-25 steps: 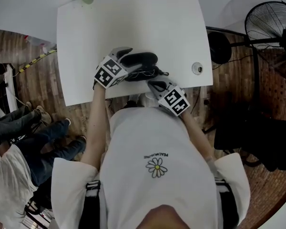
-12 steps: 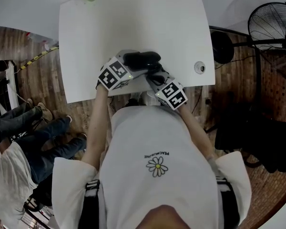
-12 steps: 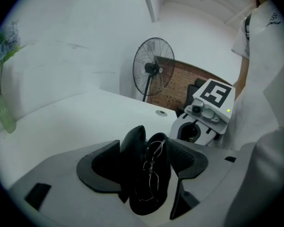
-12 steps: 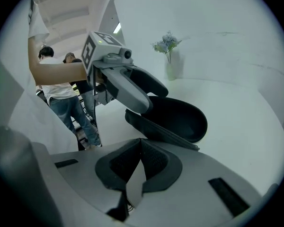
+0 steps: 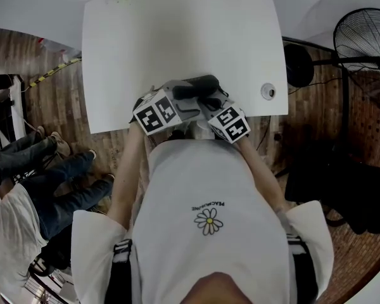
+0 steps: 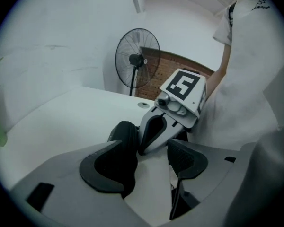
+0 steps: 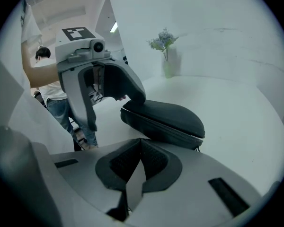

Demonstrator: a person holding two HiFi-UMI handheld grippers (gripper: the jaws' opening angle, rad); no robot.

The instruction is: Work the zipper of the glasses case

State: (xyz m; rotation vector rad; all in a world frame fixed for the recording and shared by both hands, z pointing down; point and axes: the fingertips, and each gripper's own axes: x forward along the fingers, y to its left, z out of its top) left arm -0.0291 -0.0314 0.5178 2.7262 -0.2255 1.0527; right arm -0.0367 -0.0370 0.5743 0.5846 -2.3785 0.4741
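The black glasses case (image 5: 199,85) lies on the white table (image 5: 177,37), close to the near edge, lid down. Left gripper (image 6: 149,162) has its fingers (image 6: 109,167) spread wide, the case's end just beyond them, nothing pinched. Right gripper (image 7: 139,167) has its fingers (image 7: 154,161) pressed together on nothing, the case just ahead. That shell looks light, semi-rigid and liable to skid on the smooth top. Best to brace the body across its width, then pinch the small pull along the zipper (image 7: 161,129).
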